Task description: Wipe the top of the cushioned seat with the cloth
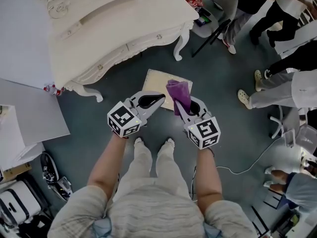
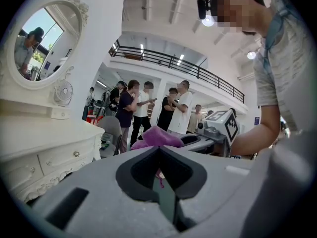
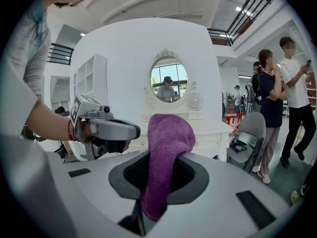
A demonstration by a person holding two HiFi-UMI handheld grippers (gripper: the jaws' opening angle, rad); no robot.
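In the head view the cushioned seat (image 1: pixel 154 82) is a cream square on the grey floor just ahead of my feet. A purple cloth (image 1: pixel 179 94) hangs over its right part, and my right gripper (image 1: pixel 178 107) is shut on it. In the right gripper view the cloth (image 3: pixel 166 148) stands up between the jaws and folds over their tips. My left gripper (image 1: pixel 159 99) is shut with nothing in it, held above the seat's near left side. The left gripper view shows its closed jaws (image 2: pixel 159 155), with the cloth (image 2: pixel 156 137) and the right gripper (image 2: pixel 210 135) beyond them.
A white dressing table (image 1: pixel 114 29) with an oval mirror (image 3: pixel 168 81) stands just beyond the seat. A grey chair (image 1: pixel 218 4) and several standing people are at the right. A white cable (image 1: pixel 247 167) lies on the floor at the right, bags (image 1: pixel 20 202) at the lower left.
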